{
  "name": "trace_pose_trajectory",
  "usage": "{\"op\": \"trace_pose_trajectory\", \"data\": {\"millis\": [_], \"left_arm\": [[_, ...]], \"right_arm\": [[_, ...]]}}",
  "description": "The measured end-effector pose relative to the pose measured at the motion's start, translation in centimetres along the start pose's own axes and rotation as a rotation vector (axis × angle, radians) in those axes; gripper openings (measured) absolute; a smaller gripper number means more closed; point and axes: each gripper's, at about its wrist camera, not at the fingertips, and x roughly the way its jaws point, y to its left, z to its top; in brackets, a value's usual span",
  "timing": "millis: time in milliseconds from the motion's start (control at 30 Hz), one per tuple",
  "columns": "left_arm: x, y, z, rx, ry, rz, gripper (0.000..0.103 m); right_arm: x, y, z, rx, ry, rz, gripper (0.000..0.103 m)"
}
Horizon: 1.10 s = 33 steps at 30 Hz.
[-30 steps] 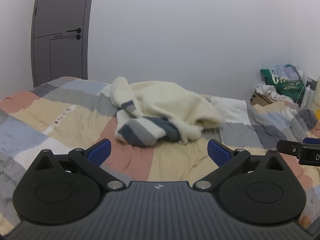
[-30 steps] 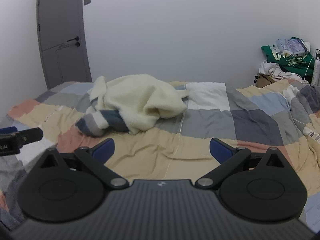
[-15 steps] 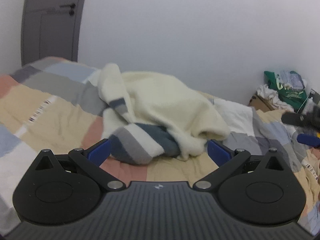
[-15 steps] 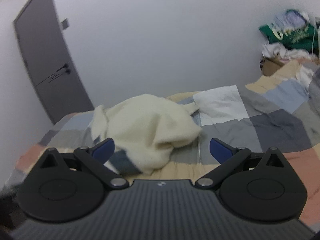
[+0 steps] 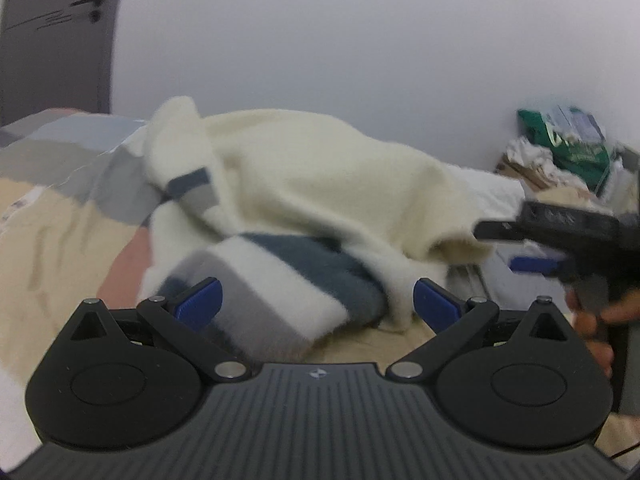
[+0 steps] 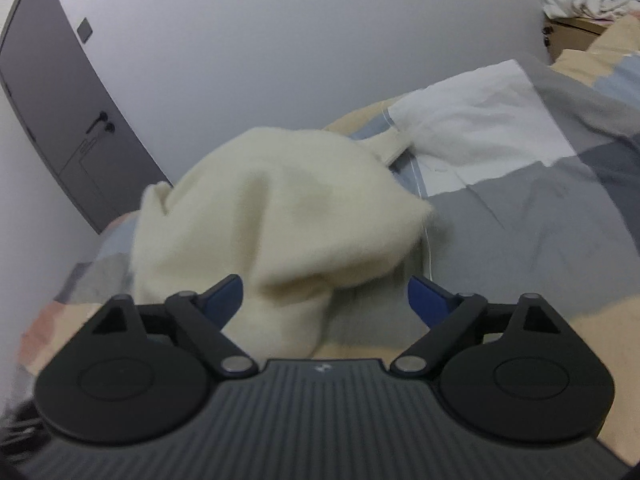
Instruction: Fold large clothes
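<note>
Patchwork bedspread [image 6: 560,208], grey door [image 6: 56,92], white wall [image 5: 340,32]

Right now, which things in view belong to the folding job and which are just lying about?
Job:
- fluffy cream sweater with grey and blue stripes, crumpled on the bed
- left gripper, open
- right gripper, closing, cream fabric between its fingers, not pinched

Lying about:
- patchwork bedspread
- green bag on the clothes pile
- grey door

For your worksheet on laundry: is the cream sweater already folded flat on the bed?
No, the cream sweater lies in a crumpled heap on the patchwork bedcover.
</note>
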Motion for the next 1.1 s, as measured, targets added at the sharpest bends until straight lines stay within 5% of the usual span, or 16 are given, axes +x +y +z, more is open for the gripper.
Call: {"op": "trace_pose_trajectory", "data": {"millis": [300,400,467,667,867,1100], "left_arm": [[5.8,0.5,-2.4,0.128,0.063,0.077,0.098],[6.2,-0.2,-2.8,0.183,0.043,0.153,0.083],[6.1,-0.2,-2.9,0.193,0.034,0.217,0.064],[5.0,0.4,-2.6,0.159,0.008,0.227,0.035],[1.2,2.2,-1.8,0.007,-0.045,0.247,0.026],[-7.0,3.4,0.1,-0.132,-0.157,0.274,0.024]], "right_arm": [[5.5,-1.1,-0.1,-0.098,-0.084,0.005,0.085],[6.6,-1.7,-0.2,-0.083,-0.079,0.02,0.083],[6.6,-1.8,-0.2,-0.083,-0.089,0.019,0.07],[5.4,-1.9,0.2,-0.103,-0.086,0.024,0.031],[1.7,-0.5,1.2,-0.15,-0.145,0.024,0.02],[-5.0,2.2,1.3,-0.243,-0.231,0.06,0.018]]}}
